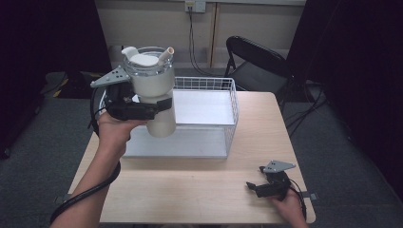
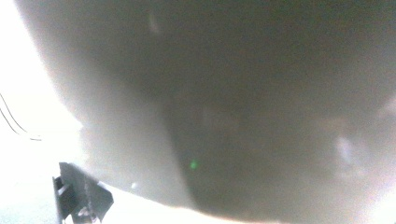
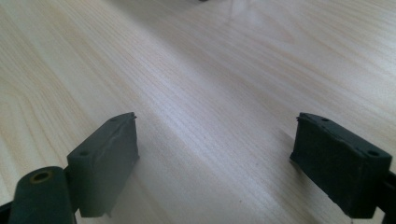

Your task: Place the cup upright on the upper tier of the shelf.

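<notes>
Currently left gripper (image 1: 159,105) is clamped round the mid-body of the cream tumbler (image 1: 153,90), held aloft over the wire basket (image 1: 231,110). Looks rigid, smooth, top-heavy with lid and straw; grip low-mid. Right gripper (image 3: 215,154) fingers spread, resting on desk (image 1: 204,185).

The right gripper (image 3: 215,158) hangs low over the bare pale wood desk (image 3: 224,70), its two black jaws spread wide apart.
</notes>
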